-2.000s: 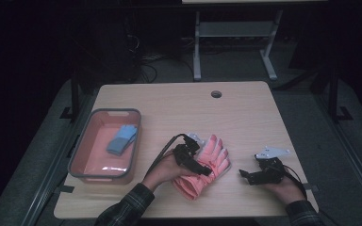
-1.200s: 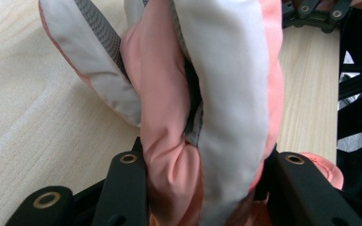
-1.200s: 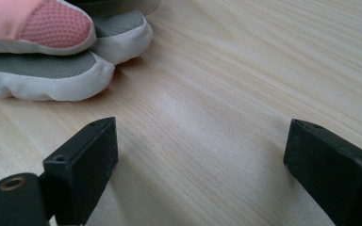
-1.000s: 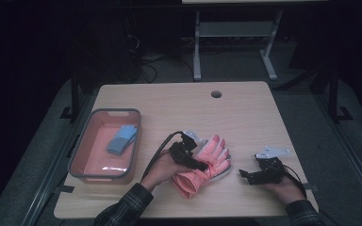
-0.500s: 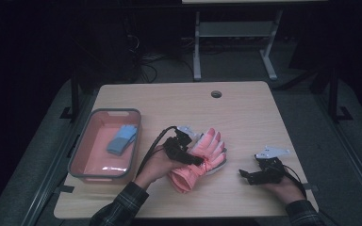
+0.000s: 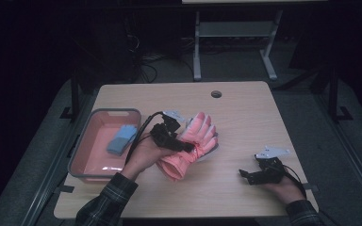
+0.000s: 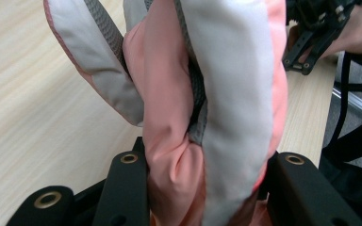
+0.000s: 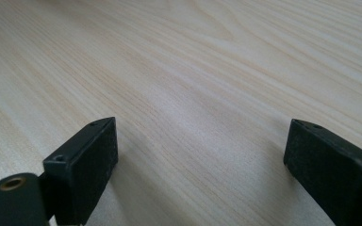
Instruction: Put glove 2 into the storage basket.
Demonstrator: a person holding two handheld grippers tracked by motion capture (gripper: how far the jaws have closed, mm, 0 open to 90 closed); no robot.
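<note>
The pink glove [image 6: 193, 143] lay over the middle of the table [image 6: 245, 117], just right of the pink tray [image 6: 82, 155], its fingers pointing away from the person and its cuff toward the near edge. Seen from above it looked partly raised off the table, though whether the cuff end touched the wood could not be told. In the left gripper view the glove [image 7: 207, 94] showed a grey-white palm side with pink edging and dark seams, bunched and folded where it was pinched.

The left tool [image 6: 172, 136] was clamped on the glove near its wrist; both black jaws pressed the fabric from either side, and the cable looped back toward the tray. The hand holding it came in from the near edge, in a plaid sleeve [image 6: 106, 202].

A blue folded cloth [image 6: 121, 139] lay inside the tray, toward its far right corner.

The right tool [image 6: 254, 175] rested low on the table, well right of the glove, near the front edge. Its jaws stood wide apart with bare wood between them.
</note>
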